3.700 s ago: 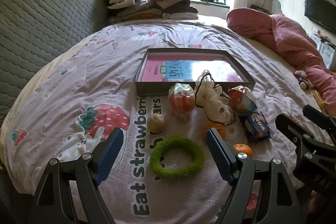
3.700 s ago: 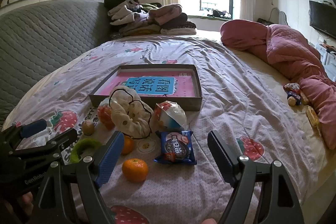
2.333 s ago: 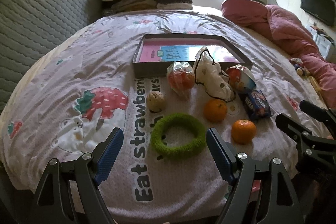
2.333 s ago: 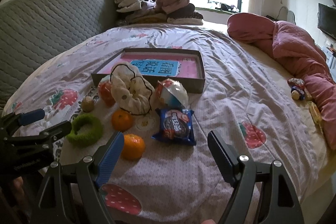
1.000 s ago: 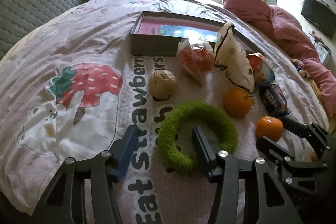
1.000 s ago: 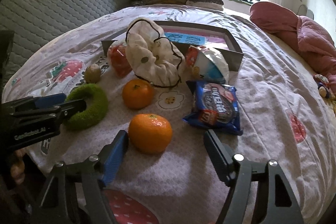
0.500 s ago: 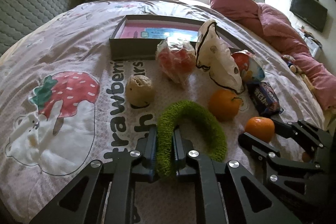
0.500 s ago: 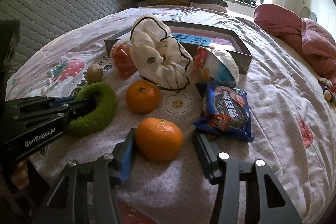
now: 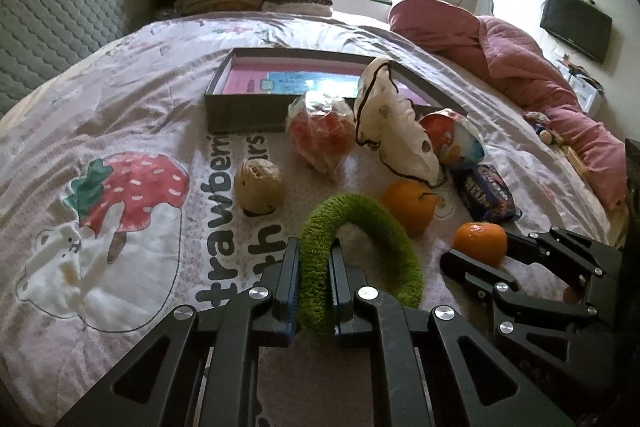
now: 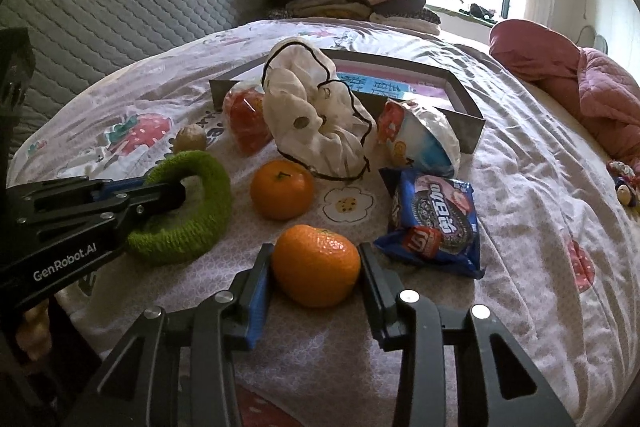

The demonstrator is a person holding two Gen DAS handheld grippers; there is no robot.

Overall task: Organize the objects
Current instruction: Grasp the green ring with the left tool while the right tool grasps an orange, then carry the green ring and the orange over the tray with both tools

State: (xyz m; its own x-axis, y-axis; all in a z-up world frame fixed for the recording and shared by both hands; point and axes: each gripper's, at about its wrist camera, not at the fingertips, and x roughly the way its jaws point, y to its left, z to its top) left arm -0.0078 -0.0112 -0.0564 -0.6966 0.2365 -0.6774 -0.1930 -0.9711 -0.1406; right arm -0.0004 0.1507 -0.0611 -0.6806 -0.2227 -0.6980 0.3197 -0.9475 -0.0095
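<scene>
My left gripper [image 9: 314,267] is shut on the near side of a green fuzzy ring [image 9: 360,215], tilted up off the bedsheet; it also shows in the right wrist view [image 10: 188,203]. My right gripper [image 10: 316,267] is shut on an orange [image 10: 316,265], which also shows in the left wrist view [image 9: 478,241]. A second orange [image 10: 282,189] lies just beyond. A shallow grey box [image 9: 244,111] with a pink and blue sheet inside lies further back on the bed.
Between the grippers and the box lie a beige twine ball [image 9: 258,185], a bagged orange snack [image 9: 320,131], a white scrunchie [image 10: 316,123], a blue and white snack bag [image 10: 424,143] and a cookie packet [image 10: 438,219]. A pink quilt [image 9: 520,55] lies at the right.
Both grippers moved forward and down over the objects. The left jaws shut on the green ring and lifted its near side. The right jaws shut on the nearest orange.
</scene>
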